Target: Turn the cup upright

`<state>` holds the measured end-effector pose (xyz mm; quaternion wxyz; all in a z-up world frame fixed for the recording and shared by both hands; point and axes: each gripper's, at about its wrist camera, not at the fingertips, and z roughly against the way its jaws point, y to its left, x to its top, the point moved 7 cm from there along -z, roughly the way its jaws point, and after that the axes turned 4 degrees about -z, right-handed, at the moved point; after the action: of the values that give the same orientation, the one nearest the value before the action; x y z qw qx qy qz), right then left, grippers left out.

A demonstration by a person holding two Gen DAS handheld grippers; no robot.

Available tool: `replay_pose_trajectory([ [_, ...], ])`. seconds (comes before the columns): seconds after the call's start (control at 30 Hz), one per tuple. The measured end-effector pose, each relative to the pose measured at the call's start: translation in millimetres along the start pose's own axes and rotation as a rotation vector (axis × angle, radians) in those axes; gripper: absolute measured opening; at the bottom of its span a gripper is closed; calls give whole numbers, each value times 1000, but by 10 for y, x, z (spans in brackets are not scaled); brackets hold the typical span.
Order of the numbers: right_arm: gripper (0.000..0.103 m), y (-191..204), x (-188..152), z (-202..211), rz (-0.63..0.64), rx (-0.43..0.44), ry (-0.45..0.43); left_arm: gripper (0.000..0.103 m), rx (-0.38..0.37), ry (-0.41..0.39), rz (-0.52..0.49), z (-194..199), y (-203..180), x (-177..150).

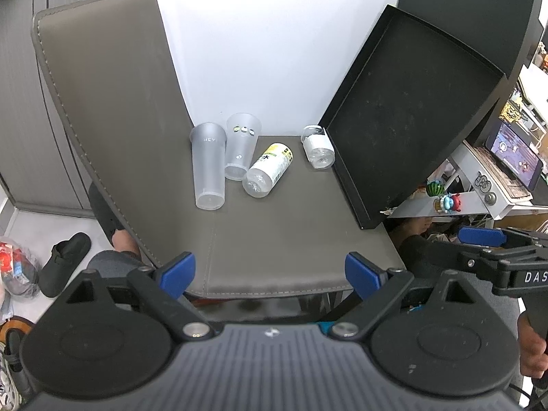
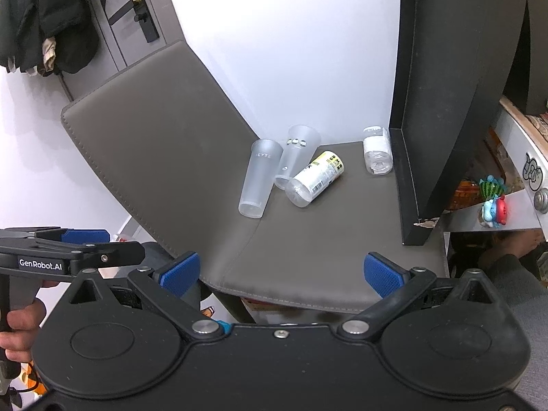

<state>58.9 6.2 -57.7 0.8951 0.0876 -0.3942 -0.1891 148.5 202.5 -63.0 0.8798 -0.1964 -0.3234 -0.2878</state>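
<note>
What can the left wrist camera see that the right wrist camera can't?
Only the left wrist view shows a black shoe on the floor and a lit screen.

Only the right wrist view shows a door handle and dark clothes hanging up.

Both show the grey chair, two frosted cups lying on the seat, a yellow-labelled bottle, a small clear bottle, the black tray, and both grippers open: left, right.

Both views are bright and evenly lit, with soft shadows under the cups (image 1: 209,167). The white wall (image 1: 274,34) is nearly washed out. Fisheye distortion bends the chair (image 2: 154,130) edges, and the corners fall dark.
</note>
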Motion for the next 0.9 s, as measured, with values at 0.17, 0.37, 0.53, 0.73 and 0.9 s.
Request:
replay_pose_trajectory([
  [0.17, 103, -21, 2, -30, -8, -1, 8, 93, -1, 3, 1, -30, 2, 3],
  [0.37, 103, -49, 25, -42, -21, -2, -2, 93, 0, 2, 8, -101, 14, 33],
  [0.53, 103, -107, 57, -82, -36, -2, -18, 93, -1, 9, 8, -205, 20, 71],
  [0.73, 103, -172, 63, -199, -52, -4, -25, 93, 4, 30, 16, -349, 74, 119],
  [0.9, 103, -226, 80, -272, -65, -2, -41, 93, 8, 45, 28, -480, 118, 173],
])
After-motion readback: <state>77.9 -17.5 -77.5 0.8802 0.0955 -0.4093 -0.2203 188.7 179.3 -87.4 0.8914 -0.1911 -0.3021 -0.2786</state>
